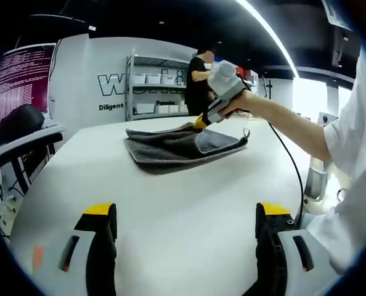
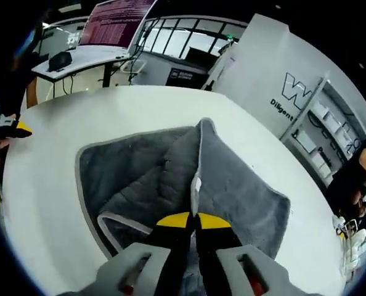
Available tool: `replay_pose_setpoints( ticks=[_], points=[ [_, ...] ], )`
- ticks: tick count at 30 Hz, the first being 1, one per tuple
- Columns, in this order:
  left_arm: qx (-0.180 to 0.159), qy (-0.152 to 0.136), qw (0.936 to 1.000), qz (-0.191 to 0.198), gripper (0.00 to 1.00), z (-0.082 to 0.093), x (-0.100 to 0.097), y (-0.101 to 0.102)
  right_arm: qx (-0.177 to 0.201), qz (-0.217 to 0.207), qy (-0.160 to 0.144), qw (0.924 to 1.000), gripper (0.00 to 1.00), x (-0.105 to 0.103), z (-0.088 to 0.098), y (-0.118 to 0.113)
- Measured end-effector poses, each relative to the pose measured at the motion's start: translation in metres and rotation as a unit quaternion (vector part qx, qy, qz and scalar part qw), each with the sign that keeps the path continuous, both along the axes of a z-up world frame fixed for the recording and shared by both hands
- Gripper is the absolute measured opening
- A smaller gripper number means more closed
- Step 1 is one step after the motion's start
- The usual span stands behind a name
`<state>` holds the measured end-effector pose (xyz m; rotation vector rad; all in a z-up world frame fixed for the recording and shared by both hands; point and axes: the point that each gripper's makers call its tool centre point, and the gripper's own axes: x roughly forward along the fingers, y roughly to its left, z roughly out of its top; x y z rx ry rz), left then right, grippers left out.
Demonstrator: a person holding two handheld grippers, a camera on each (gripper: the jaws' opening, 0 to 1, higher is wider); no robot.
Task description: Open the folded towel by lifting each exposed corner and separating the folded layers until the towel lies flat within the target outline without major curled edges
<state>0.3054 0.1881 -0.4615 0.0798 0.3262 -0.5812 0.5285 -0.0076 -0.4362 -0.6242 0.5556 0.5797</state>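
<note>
One grey towel (image 1: pixel 183 148), still partly folded, lies on a white round table (image 1: pixel 170 228), at centre of the left gripper view and filling the middle of the right gripper view. Pile is plush, darker grey on one face, paler on the other, with a light stitched border; a small hanging loop shows at its right corner in the left gripper view. In the right gripper view a fold ridge with a white tag runs up the frame's centre, with layered flaps to either side. Right gripper (image 2: pixel 193 221): yellow-tipped jaws closed, pinching the towel's edge at lower centre; in the left gripper view it is held by a hand (image 1: pixel 239 106) at upper right. Left gripper (image 1: pixel 186 219): jaws wide apart, nothing between them, at frame bottom, well short of the towel.
</note>
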Motion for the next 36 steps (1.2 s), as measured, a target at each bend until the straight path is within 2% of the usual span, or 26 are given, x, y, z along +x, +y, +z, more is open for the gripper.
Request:
replay_pose_setpoints(
  ticks=[19, 36],
  points=[
    [-0.002, 0.004, 1.0, 0.0, 0.92, -0.003, 0.002, 0.0, 0.001, -0.047, 0.003, 0.9989, 0.0, 0.006, -0.001, -0.047],
    [-0.002, 0.005, 1.0, -0.001, 0.92, -0.003, 0.003, -0.001, 0.003, -0.086, 0.007, 0.9962, 0.0, 0.002, -0.003, -0.086]
  ],
)
